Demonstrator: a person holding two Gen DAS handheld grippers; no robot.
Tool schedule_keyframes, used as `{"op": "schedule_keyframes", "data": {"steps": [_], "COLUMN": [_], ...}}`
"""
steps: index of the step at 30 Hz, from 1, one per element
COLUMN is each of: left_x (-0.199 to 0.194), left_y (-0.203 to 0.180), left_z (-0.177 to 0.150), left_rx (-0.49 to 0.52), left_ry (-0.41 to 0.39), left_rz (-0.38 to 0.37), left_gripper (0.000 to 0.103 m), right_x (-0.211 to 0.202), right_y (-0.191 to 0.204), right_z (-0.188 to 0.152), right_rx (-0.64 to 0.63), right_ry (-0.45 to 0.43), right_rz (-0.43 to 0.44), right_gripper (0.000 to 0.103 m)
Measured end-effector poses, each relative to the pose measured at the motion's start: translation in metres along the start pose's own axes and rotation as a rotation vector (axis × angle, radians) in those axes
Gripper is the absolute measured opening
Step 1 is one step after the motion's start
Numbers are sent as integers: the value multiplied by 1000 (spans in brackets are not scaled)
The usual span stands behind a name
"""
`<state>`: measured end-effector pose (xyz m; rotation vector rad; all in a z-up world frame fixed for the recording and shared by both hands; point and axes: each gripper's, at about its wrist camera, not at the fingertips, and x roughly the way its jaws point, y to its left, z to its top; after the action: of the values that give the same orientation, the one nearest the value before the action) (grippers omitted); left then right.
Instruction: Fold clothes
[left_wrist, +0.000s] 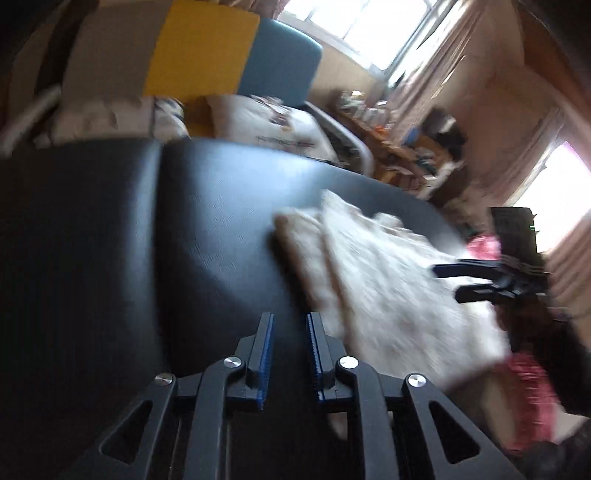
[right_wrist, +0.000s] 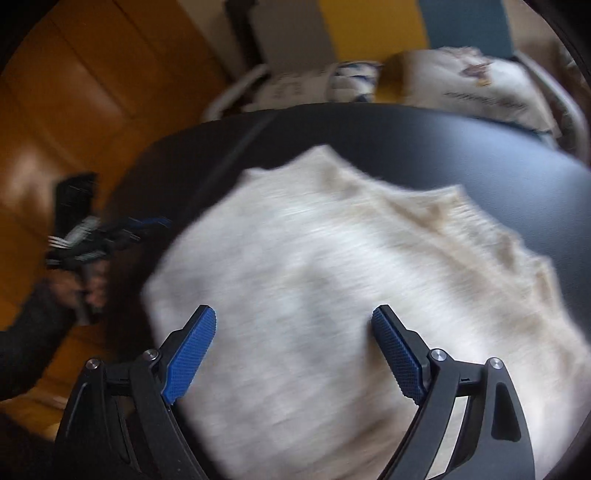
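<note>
Black tabletop (left half bare), garment rightward.

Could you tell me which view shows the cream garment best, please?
The right wrist view: the garment fills the frame on the black table. The left wrist view shows it smaller, off to the right, blurred.
</note>
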<state>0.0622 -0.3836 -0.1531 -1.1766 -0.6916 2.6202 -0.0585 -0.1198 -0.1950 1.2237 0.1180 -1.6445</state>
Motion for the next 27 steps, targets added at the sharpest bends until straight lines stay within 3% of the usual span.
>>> {"op": "schedule_keyframes", "data": {"steps": [3, 5, 8, 11, 16, 23, 27], "left_x": [-4, 0, 14, 24, 28, 47, 60], "left_y": [-7, -12, -19, -18, 0, -4, -6], "left_z": [-10, -11, -11, -8, 1, 4, 7], "left_rx": [44, 82, 130, 161, 143, 181, 175], "left_ry": [14, 38, 104, 146, 168, 273, 343], "left_rz": [-115, -175, -262, -285, -330, -495, -551], "left_gripper": [18, 20, 20, 21, 21, 22, 22], "right_x": [11, 28, 37, 37, 39, 45, 43], "right_y": [16, 22, 24, 24, 35, 38, 35], "right_z": [2, 8, 6, 7, 10, 11, 10], "right_rx": [9, 17, 40, 60, 33, 29, 23], "right_ry": [20, 40, 81, 97, 138, 160, 165], "right_rz": [142, 180, 187, 182, 139, 127, 124], "right_gripper": [90, 90, 90, 90, 90, 93, 93]}}
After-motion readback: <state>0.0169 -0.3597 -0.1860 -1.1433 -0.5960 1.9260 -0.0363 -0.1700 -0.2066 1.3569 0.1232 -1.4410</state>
